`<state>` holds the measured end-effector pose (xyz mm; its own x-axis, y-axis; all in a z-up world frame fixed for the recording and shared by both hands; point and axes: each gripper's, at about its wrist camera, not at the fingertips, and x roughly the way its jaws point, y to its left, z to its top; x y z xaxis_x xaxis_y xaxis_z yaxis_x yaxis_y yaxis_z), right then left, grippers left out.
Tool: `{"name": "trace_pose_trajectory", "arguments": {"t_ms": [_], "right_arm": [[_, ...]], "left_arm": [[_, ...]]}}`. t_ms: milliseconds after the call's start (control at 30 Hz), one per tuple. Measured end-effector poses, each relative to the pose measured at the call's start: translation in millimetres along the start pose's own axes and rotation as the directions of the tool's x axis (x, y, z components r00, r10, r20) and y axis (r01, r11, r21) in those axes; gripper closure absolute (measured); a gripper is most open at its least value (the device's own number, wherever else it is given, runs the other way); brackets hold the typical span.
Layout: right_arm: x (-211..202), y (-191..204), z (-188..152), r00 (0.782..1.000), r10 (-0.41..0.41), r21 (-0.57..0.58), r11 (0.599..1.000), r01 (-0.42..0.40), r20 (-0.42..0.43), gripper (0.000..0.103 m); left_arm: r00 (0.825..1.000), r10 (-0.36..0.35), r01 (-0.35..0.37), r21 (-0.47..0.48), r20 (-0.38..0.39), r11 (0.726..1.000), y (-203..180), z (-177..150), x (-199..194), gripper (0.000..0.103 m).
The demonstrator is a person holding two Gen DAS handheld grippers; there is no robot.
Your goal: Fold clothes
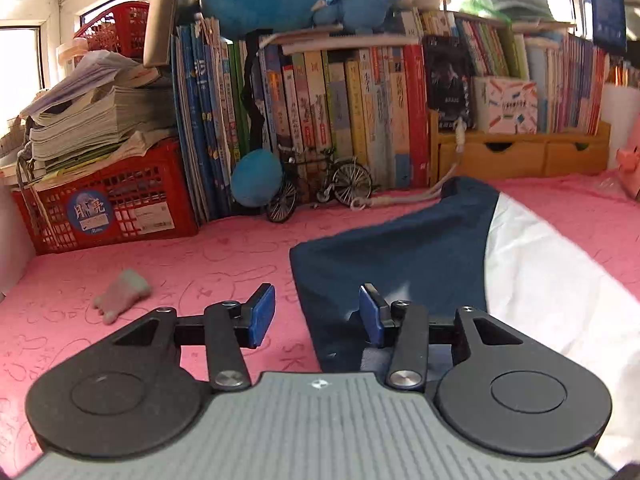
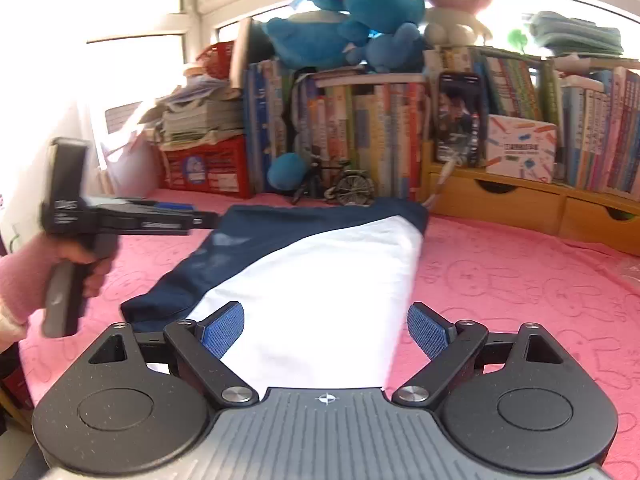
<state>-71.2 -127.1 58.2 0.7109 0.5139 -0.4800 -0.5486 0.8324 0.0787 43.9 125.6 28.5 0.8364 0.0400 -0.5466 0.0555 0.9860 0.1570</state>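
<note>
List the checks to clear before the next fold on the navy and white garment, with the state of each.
1. Left gripper free of cloth: ok, fingers apart with nothing between them.
2. Right gripper free of cloth: ok, fingers wide apart above the white part.
3. Garment lying flat on the pink cover: ok, a long narrow strip, navy part along one side.
4. Small grey cloth piece away from the garment: ok, it lies apart on the cover.
5. Toy bicycle off the garment: ok.
6. Garment's near edge: cannot tell, hidden under the grippers.
</note>
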Motion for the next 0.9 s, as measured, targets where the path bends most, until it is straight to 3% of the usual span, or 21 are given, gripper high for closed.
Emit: {"name": "trace_pose_trajectory", "arguments": {"t_ms": [133, 300, 467, 600, 800, 900], "right_arm": [[-4.4, 26.0, -14.7, 1.000, 0.026, -0.040, 0.999, -0.027, -0.014, 0.013], [-11.0, 19.5, -22.9, 0.998, -0.042, -0.035, 0.999, 0.040, -0.047, 0.010], [-20.5, 6.7, -34.4, 0.993, -0.100, 0.012, 0.995, 0.102, -0.069, 0.007], [-26.4, 6.9, -45.4, 0.990, -0.120, 0.031, 0.992, 0.123, -0.075, 0.005], [-32.7, 14.1, -55.8, 0.988, -0.142, 0.026, 0.989, 0.144, -0.058, 0.002], [-35.5, 16.0, -59.9, 0.986, -0.162, 0.010, 0.987, 0.163, -0.046, 0.000]], "left_arm": [[0.996, 0.023, -0.027, -0.055, -0.086, 0.998, 23.8, -16.8, 12.3, 0.059], [0.996, -0.039, 0.022, -0.198, -0.083, 0.980, 50.9, -24.5, -33.3, 0.054], [0.991, -0.123, 0.111, -0.214, -0.046, 0.971, 40.3, -39.3, -89.9, 0.028], [0.980, -0.187, 0.171, -0.195, -0.069, 0.966, 17.6, -56.8, -112.8, 0.025], [0.969, -0.219, 0.195, -0.191, -0.115, 0.962, -5.5, -74.2, -130.2, 0.024], [0.959, -0.260, 0.233, -0.209, -0.111, 0.950, -10.6, -78.0, -137.0, 0.010]]}}
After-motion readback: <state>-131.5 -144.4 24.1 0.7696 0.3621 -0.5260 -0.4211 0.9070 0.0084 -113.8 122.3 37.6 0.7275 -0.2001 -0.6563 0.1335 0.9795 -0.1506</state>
